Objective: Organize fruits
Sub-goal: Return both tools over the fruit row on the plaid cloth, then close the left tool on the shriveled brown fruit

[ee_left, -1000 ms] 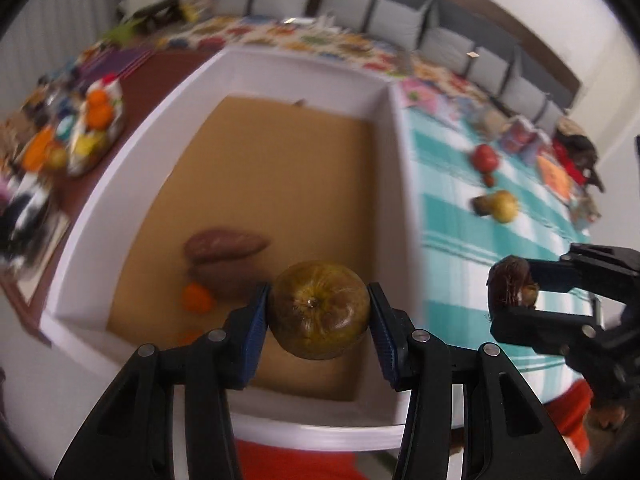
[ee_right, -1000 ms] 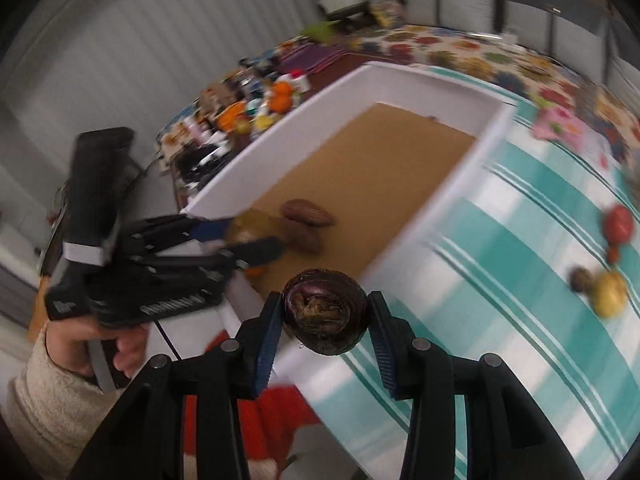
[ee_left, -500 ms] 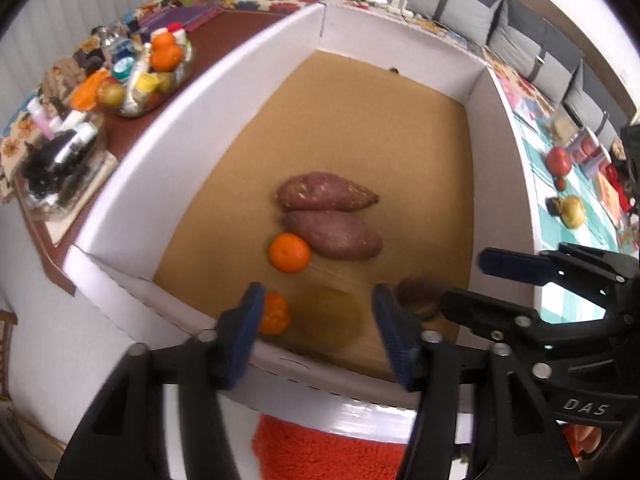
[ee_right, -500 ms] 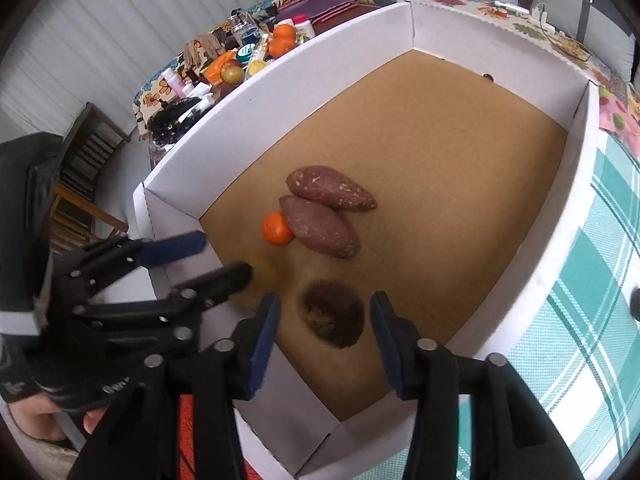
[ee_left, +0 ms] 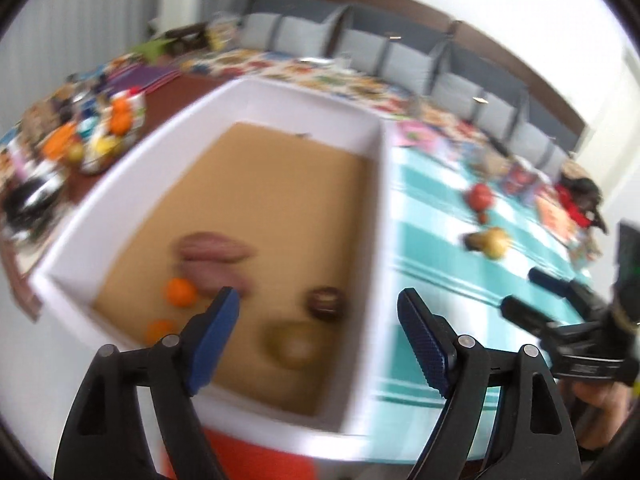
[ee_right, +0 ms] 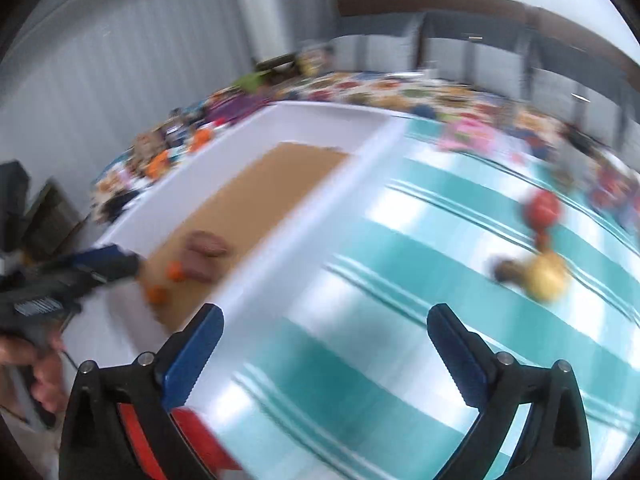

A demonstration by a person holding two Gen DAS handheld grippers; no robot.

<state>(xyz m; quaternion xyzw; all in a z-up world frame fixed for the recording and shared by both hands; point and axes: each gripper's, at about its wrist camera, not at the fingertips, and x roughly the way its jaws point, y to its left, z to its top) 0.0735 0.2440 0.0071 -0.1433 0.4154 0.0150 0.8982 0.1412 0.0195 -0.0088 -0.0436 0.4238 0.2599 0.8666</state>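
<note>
Left wrist view, heavily blurred. Left gripper released, jaws just opened wide, nothing between the blue pads. Beyond and below the gap, inside the white box on its brown floor: a greenish-brown apple nearest the fingers, a dark round fruit just past it, toward the right finger. Past the left fingertip, two sweet potatoes lying side by side, touching; an orange just beside them, a second orange closer to the box's near wall. Right of the right finger, a teal-and-white striped cloth with a red fruit and a yellow fruit lying well beyond. Far right, right gripper held by a hand, over the cloth.

Right wrist view, also blurred. Right gripper released, jaws just opened to a wide spread, empty, only striped cloth showing between the pads. Box wall running away from the left fingertip; sweet potatoes and both oranges inside, left of that finger. Apple and dark fruit not visible here. Yellow fruit and red fruit beyond the right fingertip. Left gripper at the far left, reaching over the box edge, gripped by a hand.
</note>
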